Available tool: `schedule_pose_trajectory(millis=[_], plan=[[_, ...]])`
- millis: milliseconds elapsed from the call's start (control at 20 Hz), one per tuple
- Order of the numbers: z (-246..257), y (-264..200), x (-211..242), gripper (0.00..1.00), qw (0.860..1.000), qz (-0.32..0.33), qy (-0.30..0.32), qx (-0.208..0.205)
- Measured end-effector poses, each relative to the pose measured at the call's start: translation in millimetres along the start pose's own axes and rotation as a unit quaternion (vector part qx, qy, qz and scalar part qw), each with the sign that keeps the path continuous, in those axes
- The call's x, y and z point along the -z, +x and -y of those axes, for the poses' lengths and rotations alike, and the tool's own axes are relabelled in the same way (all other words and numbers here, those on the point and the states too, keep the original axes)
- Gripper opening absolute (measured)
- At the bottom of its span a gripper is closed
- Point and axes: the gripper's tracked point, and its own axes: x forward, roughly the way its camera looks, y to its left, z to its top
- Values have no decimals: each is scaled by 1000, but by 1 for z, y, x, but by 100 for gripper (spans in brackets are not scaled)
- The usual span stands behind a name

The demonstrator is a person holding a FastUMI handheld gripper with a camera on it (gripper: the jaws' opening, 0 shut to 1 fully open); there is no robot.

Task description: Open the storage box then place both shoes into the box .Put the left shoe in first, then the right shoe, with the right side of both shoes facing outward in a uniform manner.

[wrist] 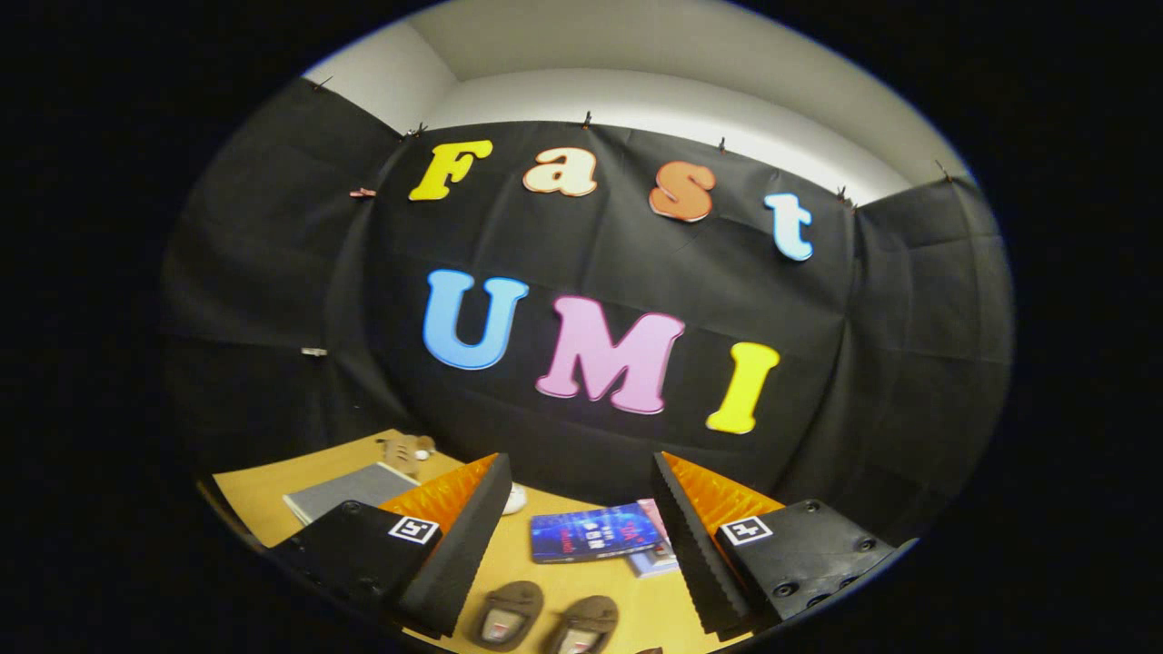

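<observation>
Two brown shoes lie side by side on the wooden table [581, 581], seen from above between my fingers: the left one [505, 615] and the right one [581, 625]. My gripper [581, 536] hangs above them, tilted up toward the booth wall, open, with nothing between its fingers. The left finger [459, 545] and the right finger [695, 549] stand wide apart.
A blue book [591, 532] lies just beyond the shoes, with a smaller book [656, 545] partly under it to the right. A grey flat pad [350, 489] and a small plush toy [406, 449] sit at the far left of the table. A small white object [515, 498] lies by the left finger.
</observation>
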Motion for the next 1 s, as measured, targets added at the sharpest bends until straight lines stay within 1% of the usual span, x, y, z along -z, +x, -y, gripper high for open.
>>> schedule_pose_trajectory(millis=[50, 150, 250, 350, 450, 550, 650, 750, 900, 1000], plan=[[-16, 2, 8, 96, 999, -11, 33, -38], [-44, 9, 24, 96, 989, -33, 101, -107], [-63, 15, 47, 96, 971, -63, 169, -159], [-80, 26, 77, 97, 946, -94, 237, -198], [-101, 33, 107, 97, 918, -140, 286, -235], [-119, 41, 145, 97, 885, -207, 322, -265], [-132, 47, 189, 97, 853, -268, 350, -280], [-145, 62, 216, 97, 824, -303, 382, -290], [-163, 76, 245, 97, 768, -345, 440, -312], [-174, 86, 251, 96, 722, -365, 488, -327]])
